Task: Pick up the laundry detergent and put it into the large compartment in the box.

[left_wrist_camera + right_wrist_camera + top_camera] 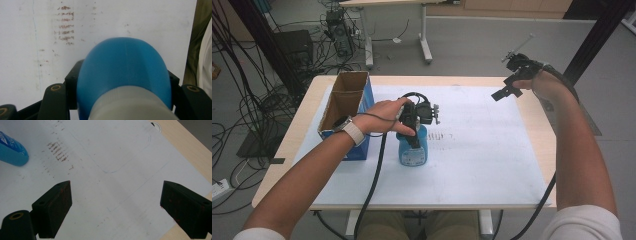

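Clamped from above on a blue bottle (413, 149) by the left gripper (414, 131), black jaws pinching the bottle's upper part, one on each side. Seen in the left gripper view with the blue bottle (124, 67) bulging between the two jaws, its whitish ribbed neck at 6 o'clock, nearest the camera, rounded blue shoulder beyond it. Standing upright on the white sheet (482, 150) covering the table (307, 117), a little left of the sheet's centre, directly below the left hand (384, 117). Rounded blue plastic body, pale printed label on the lower front, base resting on the sheet. Just at its 9 o'clock, a blue-sided cardboard box (346, 107), open at the top, close beside but not clearly touching. At its 3 o'clock, faint brownish smear marks (443, 135) on the sheet.

Held high near the table's far right corner, well apart from the bottle at about its 2 o'clock, the right gripper (512, 82). Jaws spread wide in the right gripper view, nothing between them, worn pads (60, 206) reddish-stained, bottle's base (12, 151) at 10 o'clock.
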`<control>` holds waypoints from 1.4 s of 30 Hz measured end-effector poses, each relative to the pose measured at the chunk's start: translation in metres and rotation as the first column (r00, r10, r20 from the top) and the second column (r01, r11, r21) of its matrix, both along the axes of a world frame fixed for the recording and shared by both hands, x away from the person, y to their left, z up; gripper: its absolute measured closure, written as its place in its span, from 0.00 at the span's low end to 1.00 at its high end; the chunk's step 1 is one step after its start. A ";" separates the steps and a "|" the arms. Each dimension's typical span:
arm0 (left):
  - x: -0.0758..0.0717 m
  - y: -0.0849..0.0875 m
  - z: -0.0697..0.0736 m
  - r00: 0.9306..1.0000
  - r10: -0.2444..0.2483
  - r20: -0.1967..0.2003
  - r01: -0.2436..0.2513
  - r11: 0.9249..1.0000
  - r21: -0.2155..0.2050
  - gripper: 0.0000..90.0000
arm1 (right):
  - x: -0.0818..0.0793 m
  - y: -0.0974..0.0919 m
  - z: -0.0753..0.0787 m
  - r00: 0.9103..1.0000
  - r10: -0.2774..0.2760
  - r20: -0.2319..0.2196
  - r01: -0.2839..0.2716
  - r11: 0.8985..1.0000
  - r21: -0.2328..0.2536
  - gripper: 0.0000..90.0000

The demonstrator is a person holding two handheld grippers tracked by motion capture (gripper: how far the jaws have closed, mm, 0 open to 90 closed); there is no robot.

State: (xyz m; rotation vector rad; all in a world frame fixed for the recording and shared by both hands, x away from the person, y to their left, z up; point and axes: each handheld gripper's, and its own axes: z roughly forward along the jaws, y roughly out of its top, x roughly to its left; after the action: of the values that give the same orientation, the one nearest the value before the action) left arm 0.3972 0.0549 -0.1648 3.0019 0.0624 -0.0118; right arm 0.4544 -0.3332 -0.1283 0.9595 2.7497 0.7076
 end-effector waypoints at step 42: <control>0.000 0.003 -0.001 1.000 0.023 0.000 -0.023 1.000 -0.012 0.43 | -0.003 -0.003 -0.003 1.000 0.000 0.002 0.000 1.000 0.007 0.12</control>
State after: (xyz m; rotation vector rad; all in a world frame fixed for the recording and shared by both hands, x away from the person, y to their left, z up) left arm 0.3972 0.0579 -0.1654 2.9886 0.0960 -0.0095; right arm 0.4513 -0.3365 -0.1309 0.9596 2.7468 0.7177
